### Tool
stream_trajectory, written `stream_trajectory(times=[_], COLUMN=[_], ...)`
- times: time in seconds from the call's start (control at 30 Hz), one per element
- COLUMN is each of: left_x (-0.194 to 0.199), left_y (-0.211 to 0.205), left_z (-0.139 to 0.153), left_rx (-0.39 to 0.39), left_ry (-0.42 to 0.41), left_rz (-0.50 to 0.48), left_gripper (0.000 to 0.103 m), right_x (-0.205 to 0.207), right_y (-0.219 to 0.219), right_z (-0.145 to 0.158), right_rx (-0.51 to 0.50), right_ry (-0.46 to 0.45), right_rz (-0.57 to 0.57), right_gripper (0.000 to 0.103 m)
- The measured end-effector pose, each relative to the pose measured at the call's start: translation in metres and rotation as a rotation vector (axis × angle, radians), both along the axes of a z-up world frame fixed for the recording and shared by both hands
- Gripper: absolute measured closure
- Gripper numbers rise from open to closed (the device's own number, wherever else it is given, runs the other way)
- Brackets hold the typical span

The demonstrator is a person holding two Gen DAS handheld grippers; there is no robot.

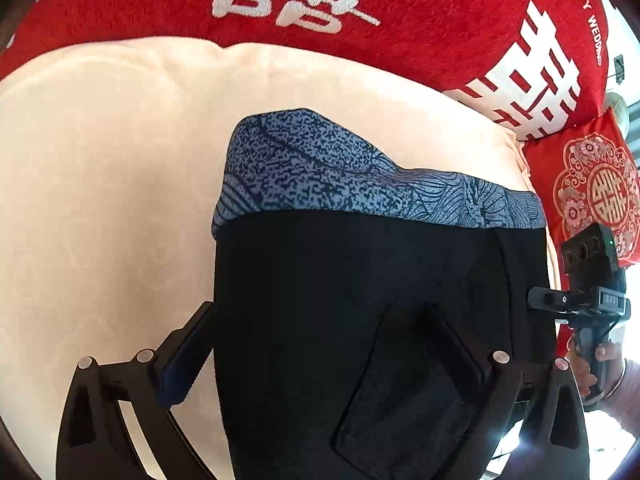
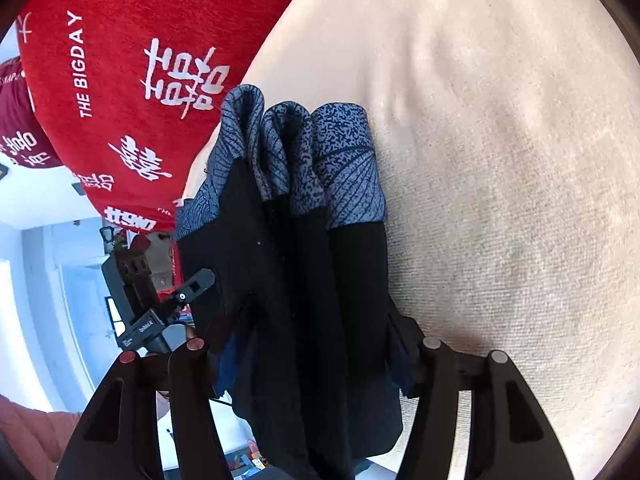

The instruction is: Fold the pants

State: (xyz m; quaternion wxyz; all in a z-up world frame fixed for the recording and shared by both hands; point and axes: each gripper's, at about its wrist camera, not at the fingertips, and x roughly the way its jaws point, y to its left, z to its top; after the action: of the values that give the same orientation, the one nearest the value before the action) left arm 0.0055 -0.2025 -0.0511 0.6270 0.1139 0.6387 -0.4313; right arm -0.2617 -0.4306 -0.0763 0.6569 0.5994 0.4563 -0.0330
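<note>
The pants (image 1: 360,280) are black with blue patterned cuffs (image 1: 320,168) and hang over a cream blanket (image 1: 100,160). My left gripper (image 1: 320,344) is shut on the black cloth near a back pocket (image 1: 404,384). In the right wrist view the pants (image 2: 312,272) hang bunched in several folds, cuffs (image 2: 300,152) at the far end. My right gripper (image 2: 308,352) is shut on the gathered black cloth. The right gripper's body (image 1: 592,304) shows at the right edge of the left view, and the left gripper's body (image 2: 152,304) shows at the left of the right view.
A red blanket with white characters (image 1: 360,8) lies beyond the cream one and also shows in the right wrist view (image 2: 120,80). A red patterned cushion (image 1: 592,188) sits at the right. A white room (image 2: 48,280) lies off the bed's edge.
</note>
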Motion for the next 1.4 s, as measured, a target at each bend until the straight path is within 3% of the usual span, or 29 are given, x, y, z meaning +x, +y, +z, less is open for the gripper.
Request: stream_trajectory(times=[0.4,0.57,0.63,0.77,1.07,1.4], left_x=[-0.015,-0.022,-0.025,-0.027,-0.049,-0.078], left_y=[0.0,0.007,0.012,0.029,0.051,0.061], left_z=[0.024,0.036,0.044,0.065,0.112,0.17], left_rx=[0.117,0.179,0.206,0.216,0.26,0.268], left_ry=[-0.156,-0.224,-0.281,-0.341,-0.341,-0.337], left_rz=[-0.028,-0.016,-0.005,0.032,0.001,-0.011], left_gripper=[0.001,0.001,0.001,0.001,0.001,0.001], right_x=[-0.028,-0.043,-0.045,-0.043,-0.046,-0.007], right_y=[-0.002,-0.001,0.003,0.017,0.054,0.113], right_z=[0.033,0.053,0.061,0.077,0.119,0.182], right_rx=[-0.126,-0.286,-0.42,-0.555,-0.518,-0.497], right_ry=[0.135,0.308,0.435,0.535,0.53,0.472], right_rz=[-0.108,-0.117,-0.083,-0.019,-0.023,0.007], right_gripper=[0.023,0.015,0.008,0.006,0.006,0.006])
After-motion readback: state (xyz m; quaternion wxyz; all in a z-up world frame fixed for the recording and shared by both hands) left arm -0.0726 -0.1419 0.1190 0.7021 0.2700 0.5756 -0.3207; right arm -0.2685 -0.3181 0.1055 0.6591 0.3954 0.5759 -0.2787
